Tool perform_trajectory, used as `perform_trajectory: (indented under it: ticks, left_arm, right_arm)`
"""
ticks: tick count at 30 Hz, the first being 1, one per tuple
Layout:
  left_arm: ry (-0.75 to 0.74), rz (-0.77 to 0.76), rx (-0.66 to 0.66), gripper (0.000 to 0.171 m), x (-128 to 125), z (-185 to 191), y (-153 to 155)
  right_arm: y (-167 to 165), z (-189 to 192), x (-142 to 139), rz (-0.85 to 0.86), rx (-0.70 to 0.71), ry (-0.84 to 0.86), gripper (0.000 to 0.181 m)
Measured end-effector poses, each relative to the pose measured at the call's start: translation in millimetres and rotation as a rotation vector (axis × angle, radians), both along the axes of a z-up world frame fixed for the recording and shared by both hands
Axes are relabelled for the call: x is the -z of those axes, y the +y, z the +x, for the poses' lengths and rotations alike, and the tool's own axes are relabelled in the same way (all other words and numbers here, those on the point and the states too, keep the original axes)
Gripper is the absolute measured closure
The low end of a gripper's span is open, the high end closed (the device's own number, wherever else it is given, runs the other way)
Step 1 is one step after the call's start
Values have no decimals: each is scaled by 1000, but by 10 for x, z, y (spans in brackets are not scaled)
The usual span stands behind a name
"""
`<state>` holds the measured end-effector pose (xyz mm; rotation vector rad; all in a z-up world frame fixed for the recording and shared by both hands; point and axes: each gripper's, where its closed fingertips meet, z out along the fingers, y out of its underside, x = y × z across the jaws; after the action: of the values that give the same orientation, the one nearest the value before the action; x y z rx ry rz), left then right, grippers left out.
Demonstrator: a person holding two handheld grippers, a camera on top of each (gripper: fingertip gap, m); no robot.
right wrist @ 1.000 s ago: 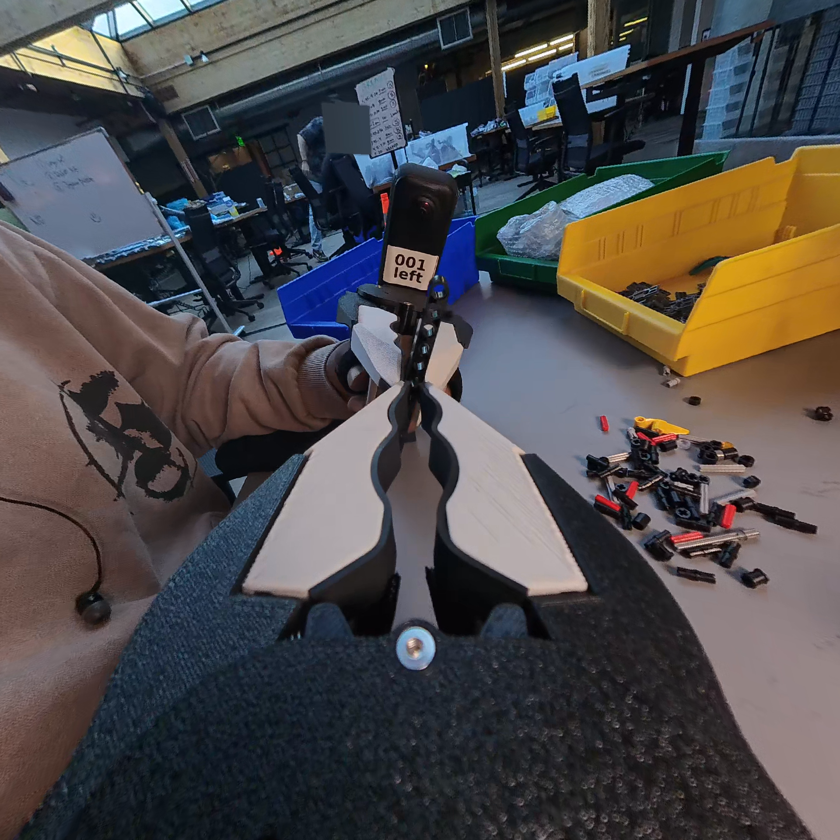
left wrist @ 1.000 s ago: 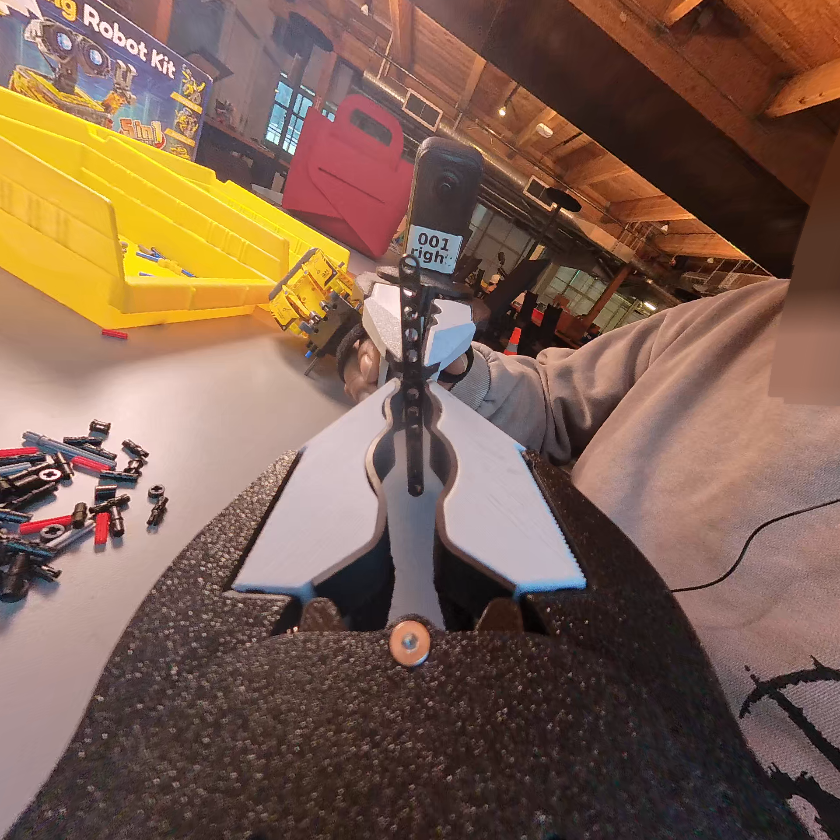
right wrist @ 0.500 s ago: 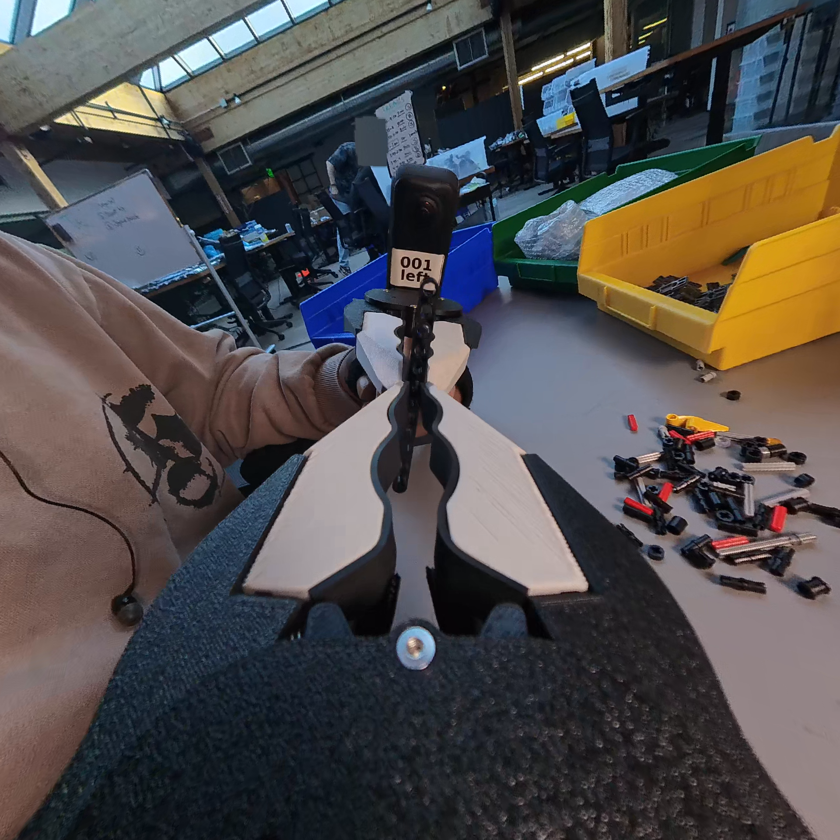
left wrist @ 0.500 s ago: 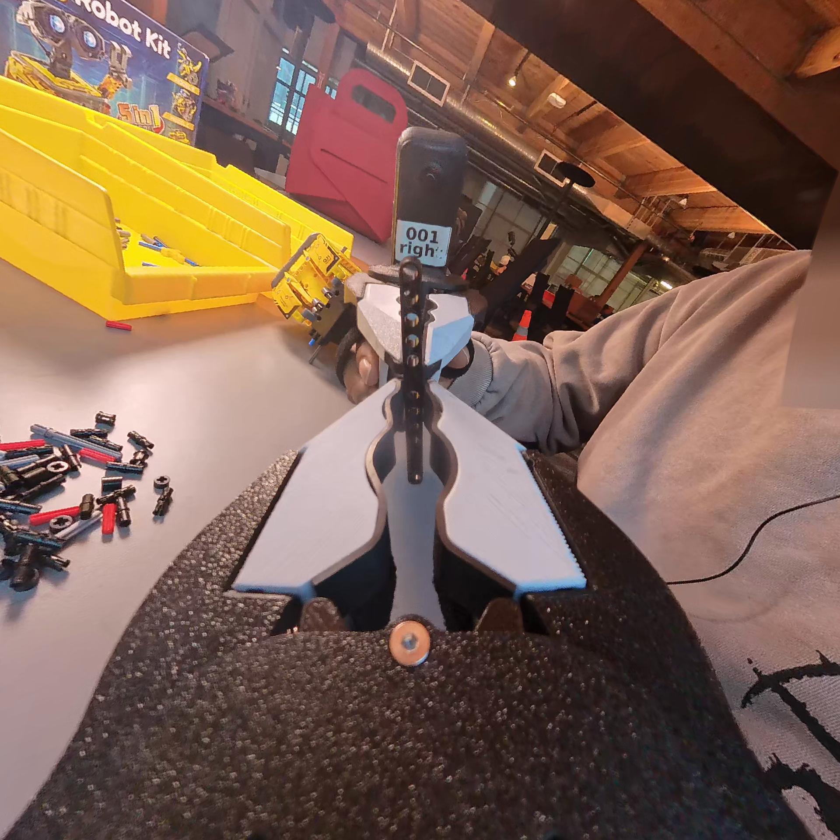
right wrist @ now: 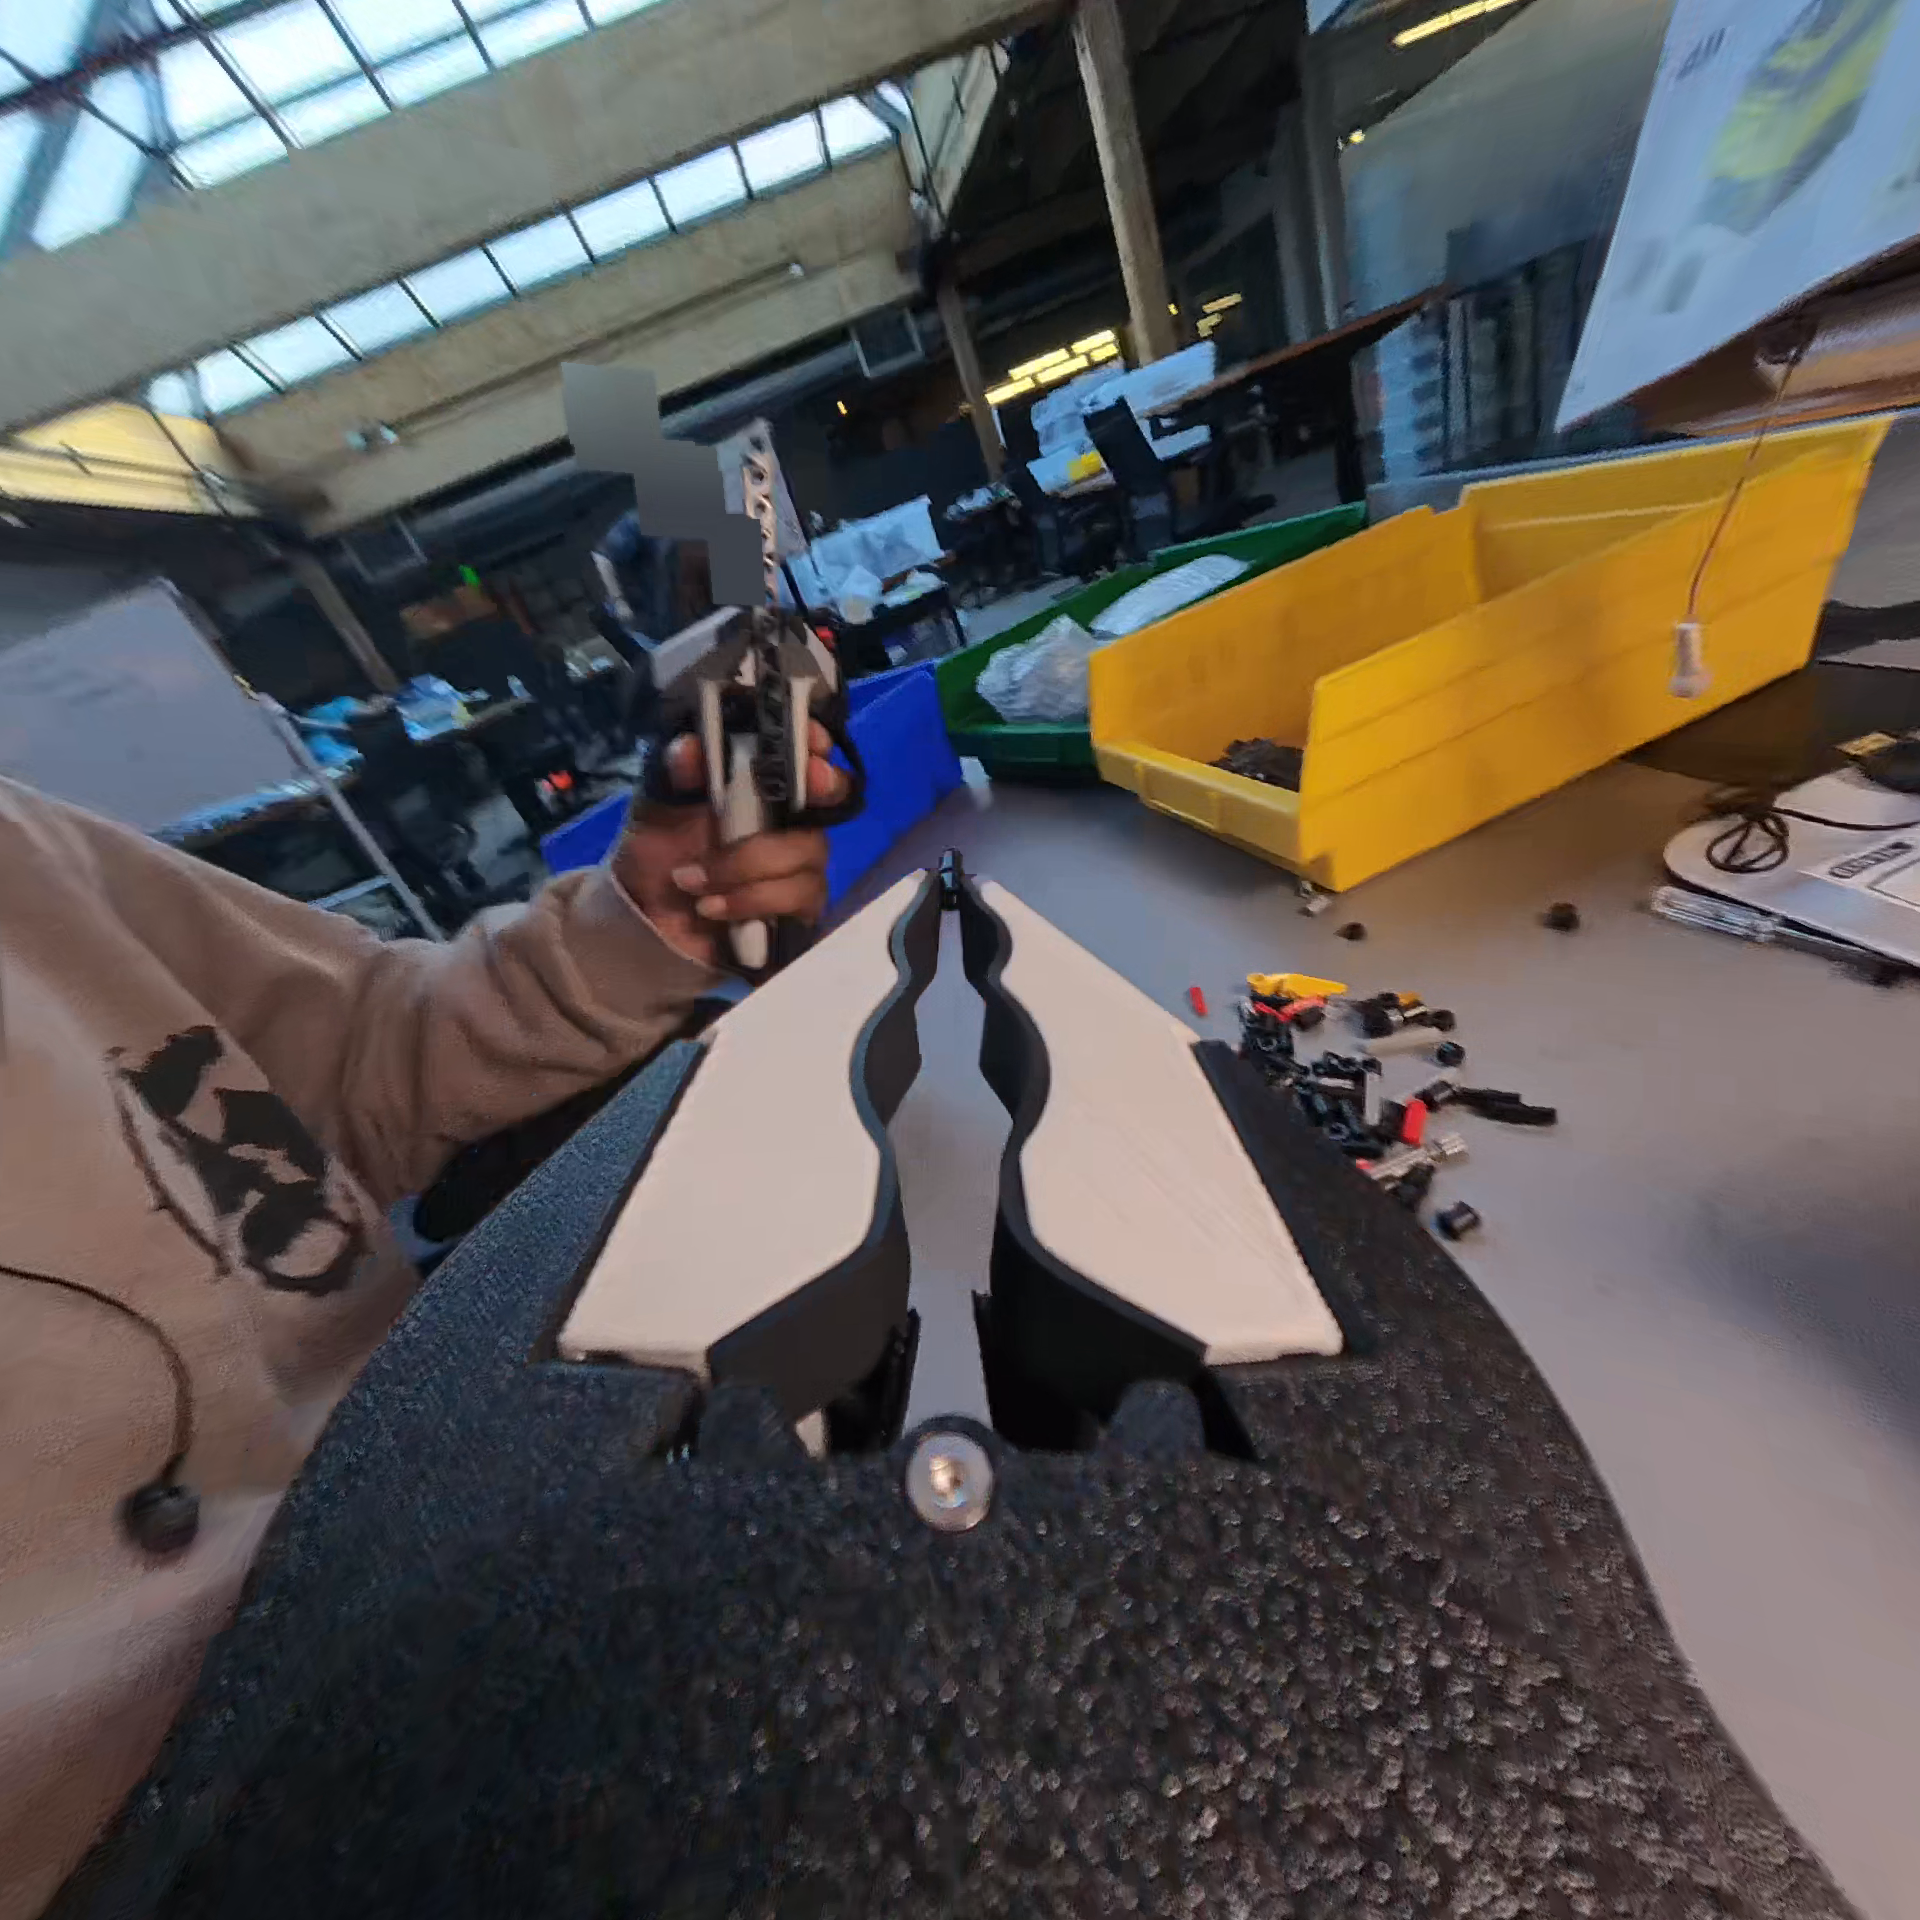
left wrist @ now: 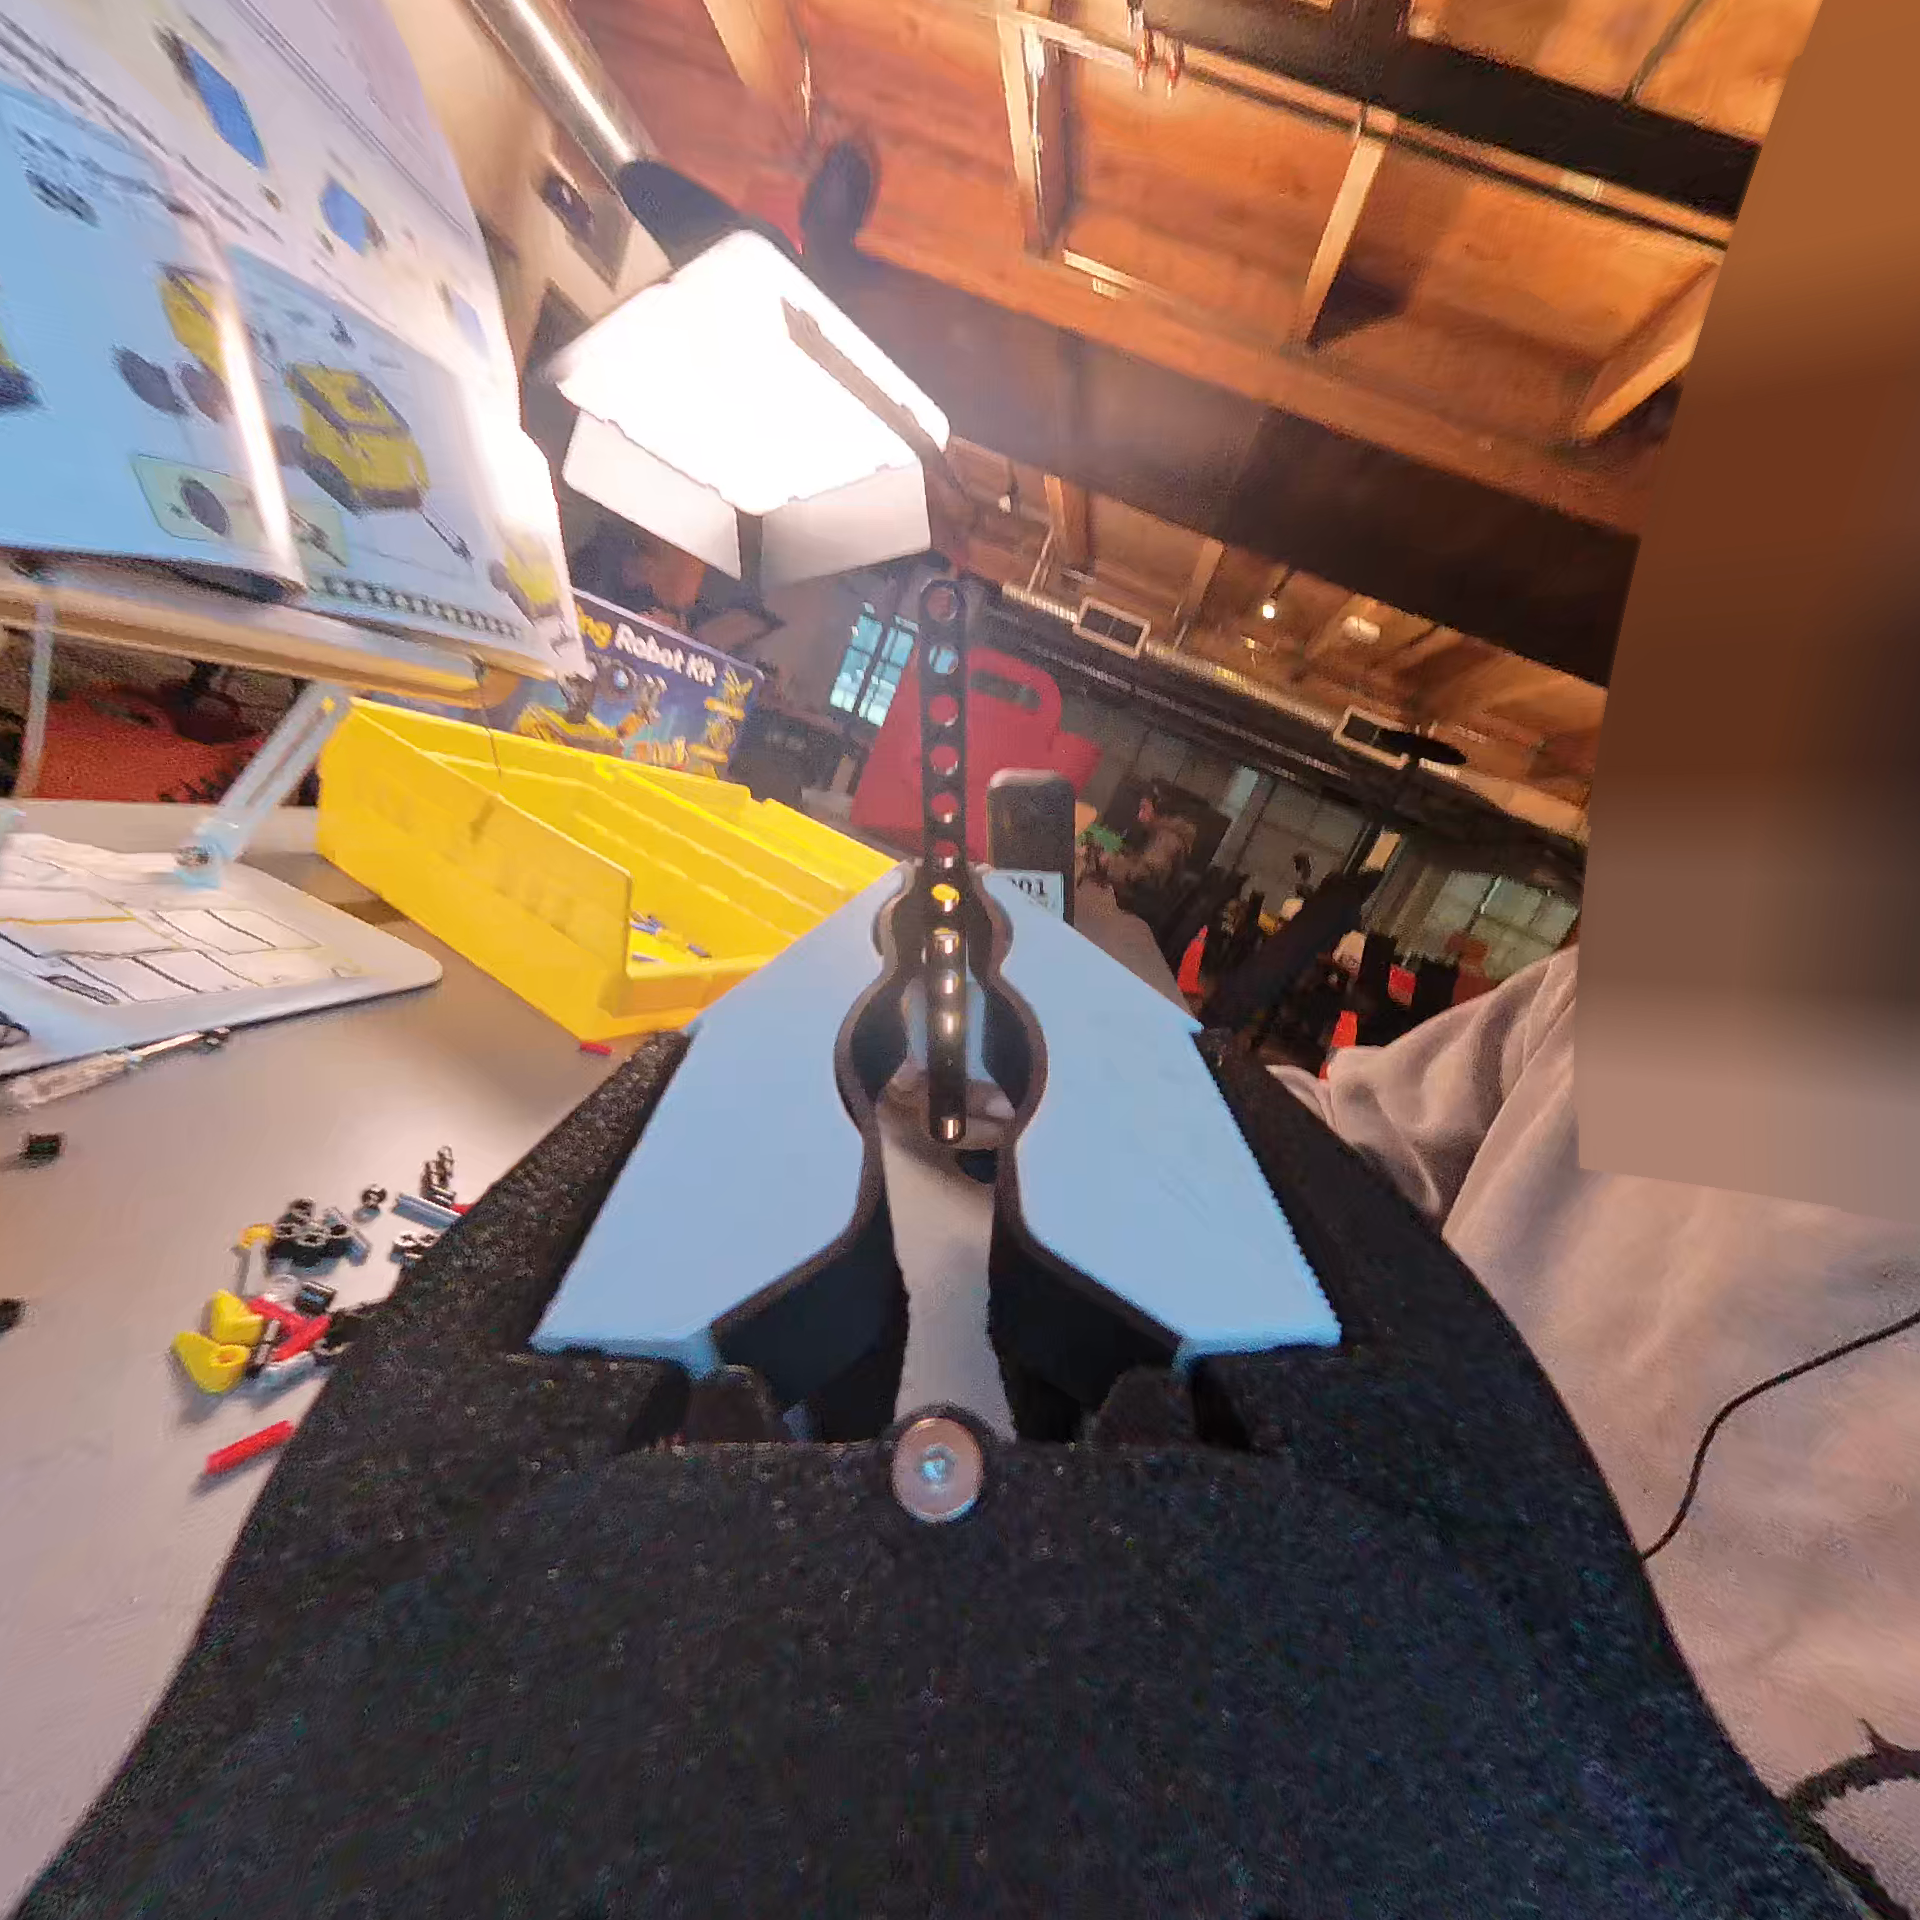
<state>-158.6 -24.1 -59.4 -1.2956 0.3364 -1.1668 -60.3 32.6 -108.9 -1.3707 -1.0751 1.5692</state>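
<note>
My left gripper [left wrist: 940, 899] is shut on a long black beam with holes [left wrist: 943, 727]. The beam stands upright, with its top end well above the fingertips and its lower end down between the fingers. My right gripper [right wrist: 948, 883] is shut, and a small black part [right wrist: 948, 860] pokes out at its tips. In the right wrist view a hand holds the left gripper [right wrist: 748, 717] raised above the table, apart from mine, with the beam [right wrist: 774, 717] in it. A pile of loose black, red and yellow parts [right wrist: 1361, 1081] lies on the grey table [right wrist: 1662, 1299].
A yellow bin [right wrist: 1455, 665], a green bin [right wrist: 1039, 727] and a blue bin [right wrist: 894, 748] stand at the far edge. A divided yellow tray [left wrist: 582, 862], a kit box [left wrist: 665, 696], an instruction booklet on a stand [left wrist: 239, 343] and a lit lamp panel [left wrist: 748, 416] are to the left. Papers [left wrist: 156, 966] lie flat. My right fingertips sit around 15 cm from my left ones.
The two grippers met at the beam before and have drawn apart. My left gripper has tipped up with the beam. My right gripper now shows only a small black part at its tips.
</note>
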Motion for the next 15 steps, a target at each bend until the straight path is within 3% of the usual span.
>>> perform_trajectory:
  ticks: [2, 5, 9, 12, 15]
  left_arm:
    - [14, -48, 42, 165, 109, 208, 60]
    - [19, -132, 52, 165, 275, 263, 194]
    - [-78, -232, 77, 165, 438, 239, 269]
    - [-127, -254, 94, 166, 460, 220, 281]
    - [-149, -240, 126, 166, 435, 243, 249]
  right_arm:
    - [40, -249, 277, 115, 54, -169, 179]
    - [420, -450, 797, 386, 201, -478, 179]
    - [675, -570, 1254, 480, 216, -684, 179]
    - [703, -587, 1256, 511, 224, -693, 169]
    - [565, -586, 999, 457, 180, -567, 160]
